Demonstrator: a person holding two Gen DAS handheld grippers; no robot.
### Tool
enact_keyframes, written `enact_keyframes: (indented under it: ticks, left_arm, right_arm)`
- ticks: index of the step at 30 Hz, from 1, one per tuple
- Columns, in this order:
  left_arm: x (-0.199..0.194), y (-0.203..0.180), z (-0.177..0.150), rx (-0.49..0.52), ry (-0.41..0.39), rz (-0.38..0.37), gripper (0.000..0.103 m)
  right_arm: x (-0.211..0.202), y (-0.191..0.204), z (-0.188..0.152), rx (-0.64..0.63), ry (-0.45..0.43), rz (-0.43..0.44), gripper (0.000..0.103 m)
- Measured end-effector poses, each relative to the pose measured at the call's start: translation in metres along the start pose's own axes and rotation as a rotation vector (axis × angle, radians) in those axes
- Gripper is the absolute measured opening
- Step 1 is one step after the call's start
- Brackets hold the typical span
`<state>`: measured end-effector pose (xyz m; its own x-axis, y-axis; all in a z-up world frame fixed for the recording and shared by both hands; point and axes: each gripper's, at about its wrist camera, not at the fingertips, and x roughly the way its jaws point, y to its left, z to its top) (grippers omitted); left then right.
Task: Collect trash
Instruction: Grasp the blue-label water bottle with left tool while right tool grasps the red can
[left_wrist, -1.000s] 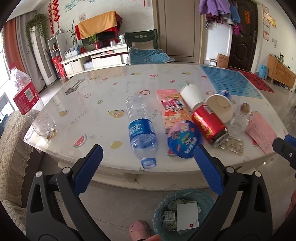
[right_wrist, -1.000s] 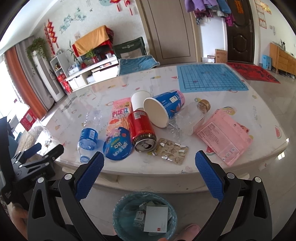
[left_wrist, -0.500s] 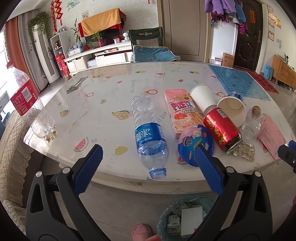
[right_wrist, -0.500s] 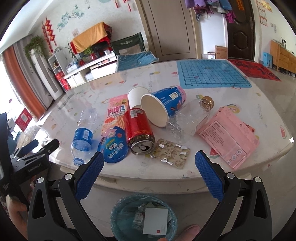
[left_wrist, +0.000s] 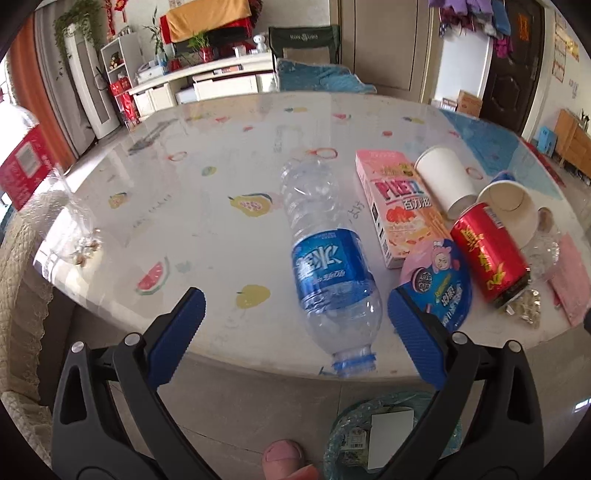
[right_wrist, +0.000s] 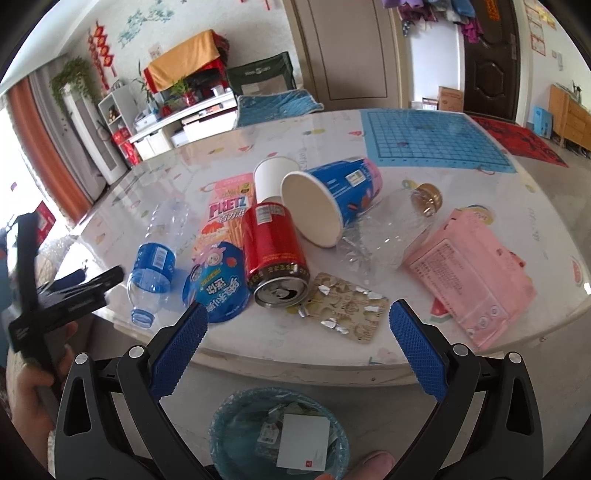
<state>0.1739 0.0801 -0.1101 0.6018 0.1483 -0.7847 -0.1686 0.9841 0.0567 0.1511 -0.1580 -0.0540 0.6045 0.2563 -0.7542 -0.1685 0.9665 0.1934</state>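
Note:
Trash lies along the table's near edge: an empty water bottle (left_wrist: 325, 254) with a blue label, a blue snack lid (left_wrist: 437, 284), a pink Pretz box (left_wrist: 399, 199), a red can (left_wrist: 487, 251), paper cups (left_wrist: 443, 181), a blister pack (right_wrist: 343, 310) and a pink packet (right_wrist: 469, 273). My left gripper (left_wrist: 295, 317) is open and empty, with the bottle's neck between its fingers' line. My right gripper (right_wrist: 295, 332) is open and empty, just short of the can (right_wrist: 273, 251) and blister pack. The bin (right_wrist: 277, 432) stands on the floor below.
A crushed clear bottle (right_wrist: 391, 229) lies beside the blue cup (right_wrist: 332, 199). A blue grid mat (right_wrist: 432, 140) lies at the far right of the table. An upright bottle with a red label (left_wrist: 26, 170) stands at the table's left edge. My left gripper shows in the right wrist view (right_wrist: 74, 288).
Both grippers have moved closer to the table edge. The left one now frames the water bottle's neck. Nothing has been picked up.

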Motion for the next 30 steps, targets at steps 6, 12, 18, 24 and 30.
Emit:
enact_keyframes:
  ticks: [6,12,18,24,30]
  left_arm:
    - [0.055,-0.017,0.022,0.007,0.077,0.063,0.097]
    - [0.088,-0.021,0.023,-0.012,0.146,0.045,0.085]
    - [0.09,-0.018,0.01,-0.062,0.157,-0.031,0.062]
    - [0.075,-0.012,0.008,-0.066,0.089,-0.03,0.06]
    - [0.035,-0.01,-0.001,-0.09,0.008,-0.031,0.06]
  right_arm:
    - [0.006,-0.002,-0.004,-0.003,0.019,0.0,0.097]
    - [0.005,-0.011,-0.004,-0.005,0.023,-0.017,0.097]
    - [0.014,-0.013,-0.002,0.001,0.031,-0.004,0.097]
    - [0.036,0.011,0.014,-0.063,0.034,0.027,0.097]
    - [0.081,0.037,0.041,-0.116,0.087,0.019,0.097]
